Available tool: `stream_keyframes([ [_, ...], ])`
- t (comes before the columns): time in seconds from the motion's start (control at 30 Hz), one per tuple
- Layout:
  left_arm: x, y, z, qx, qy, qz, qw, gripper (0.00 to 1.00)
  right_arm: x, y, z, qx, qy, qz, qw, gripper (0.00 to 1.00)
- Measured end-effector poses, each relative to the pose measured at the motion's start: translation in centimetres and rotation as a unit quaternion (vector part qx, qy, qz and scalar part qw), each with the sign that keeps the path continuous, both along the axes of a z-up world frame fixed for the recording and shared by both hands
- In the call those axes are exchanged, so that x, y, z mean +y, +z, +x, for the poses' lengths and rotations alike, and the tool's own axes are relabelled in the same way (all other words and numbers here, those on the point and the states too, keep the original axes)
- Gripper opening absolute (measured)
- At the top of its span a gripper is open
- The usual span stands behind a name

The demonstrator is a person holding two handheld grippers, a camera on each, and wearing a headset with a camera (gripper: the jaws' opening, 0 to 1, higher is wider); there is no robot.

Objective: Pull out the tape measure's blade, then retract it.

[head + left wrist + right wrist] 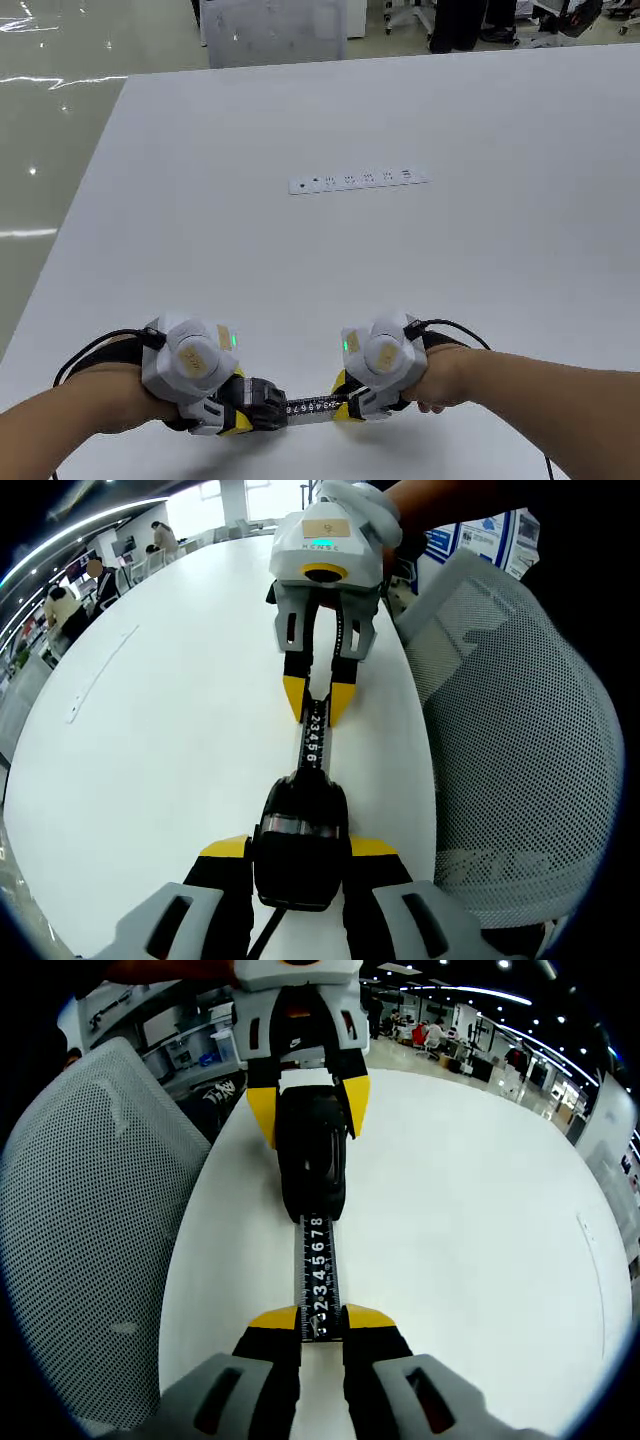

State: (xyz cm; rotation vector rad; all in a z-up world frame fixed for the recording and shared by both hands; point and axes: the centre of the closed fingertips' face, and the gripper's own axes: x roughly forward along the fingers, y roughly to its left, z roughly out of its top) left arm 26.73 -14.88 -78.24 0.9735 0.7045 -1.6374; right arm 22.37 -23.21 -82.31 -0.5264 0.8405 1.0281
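A black tape measure case (300,835) (258,403) (312,1160) sits between the yellow-tipped fingers of my left gripper (298,848) (238,418), which is shut on it near the table's front edge. A short length of black blade (315,406) (315,735) (318,1280) with white numbers runs from the case to my right gripper (320,1320) (348,400). The right gripper is shut on the blade's end. Both grippers face each other, a few centimetres apart, just above the white table (350,270).
A white power strip (358,181) lies flat at the table's middle, far from the grippers. A grey mesh chair back (520,740) (90,1220) stands close beside the table's front edge. People and desks are far off in the room.
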Motion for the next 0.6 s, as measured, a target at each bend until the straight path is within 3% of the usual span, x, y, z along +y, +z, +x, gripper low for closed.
stream_keyframes([
  [0.6,-0.1,0.0,0.0,0.0,0.003,-0.002,1.0,0.31,-1.7,0.0,-0.8,0.013,-0.014,0.001,0.9998,0.13],
])
